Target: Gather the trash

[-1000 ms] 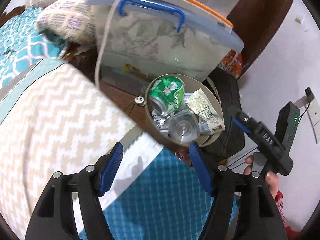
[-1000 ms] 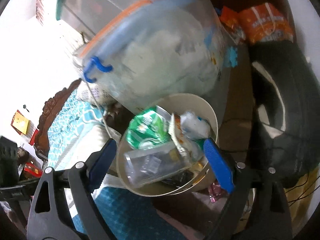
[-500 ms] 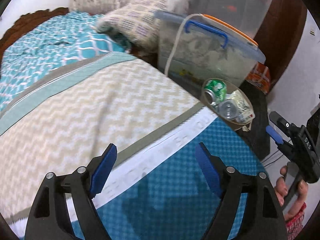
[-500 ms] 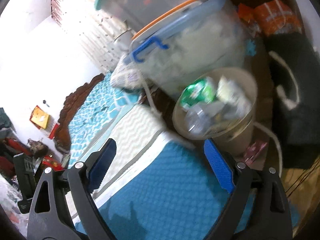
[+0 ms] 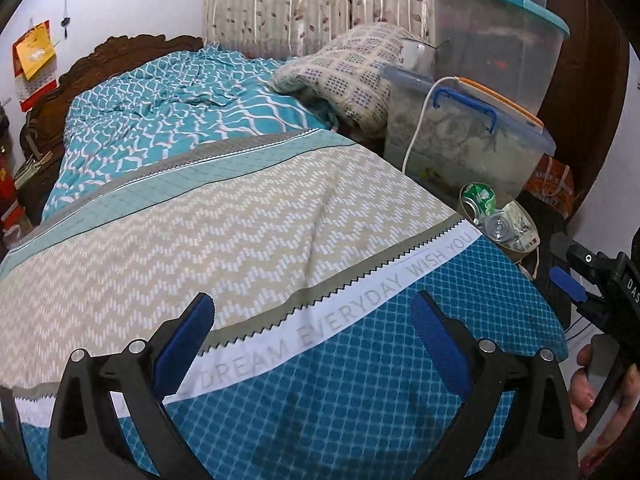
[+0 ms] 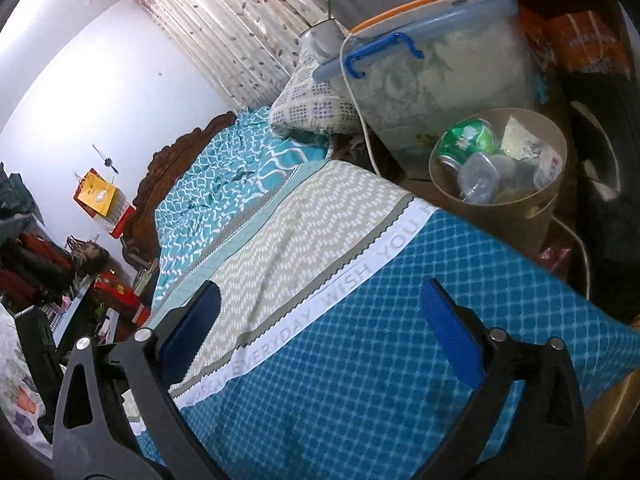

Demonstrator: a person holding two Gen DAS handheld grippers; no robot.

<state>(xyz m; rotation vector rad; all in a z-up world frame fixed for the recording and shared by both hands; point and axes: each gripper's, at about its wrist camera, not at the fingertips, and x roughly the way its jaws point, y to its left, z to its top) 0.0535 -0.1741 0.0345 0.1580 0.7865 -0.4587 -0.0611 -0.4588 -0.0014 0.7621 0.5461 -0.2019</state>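
Observation:
A tan round bin (image 6: 532, 204) stands beside the bed's far corner, holding a green can (image 6: 466, 140), a clear plastic bottle (image 6: 480, 178) and a wrapper (image 6: 520, 136). The left wrist view shows the same bin (image 5: 516, 252) small at the right, with the green can (image 5: 480, 198) in it. My left gripper (image 5: 312, 344) hangs over the blue quilt, jaws opening wide, nothing between them. My right gripper (image 6: 320, 324) is also over the quilt, jaws opening, empty. The right gripper (image 5: 568, 284) and the person's hand (image 5: 584, 380) show at the left view's right edge.
The bed (image 5: 240, 220) with a chevron and blue quilt fills both views. Stacked clear storage boxes (image 5: 472, 140) and a patterned pillow (image 5: 348, 76) stand behind the bin. A white cable (image 6: 360, 100) runs down past it. A dark bag (image 6: 600, 168) lies to the right.
Both grippers pulled back and up from above the bin to over the quilt. The bin shrank in both views. Both sets of jaws spread a little wider.

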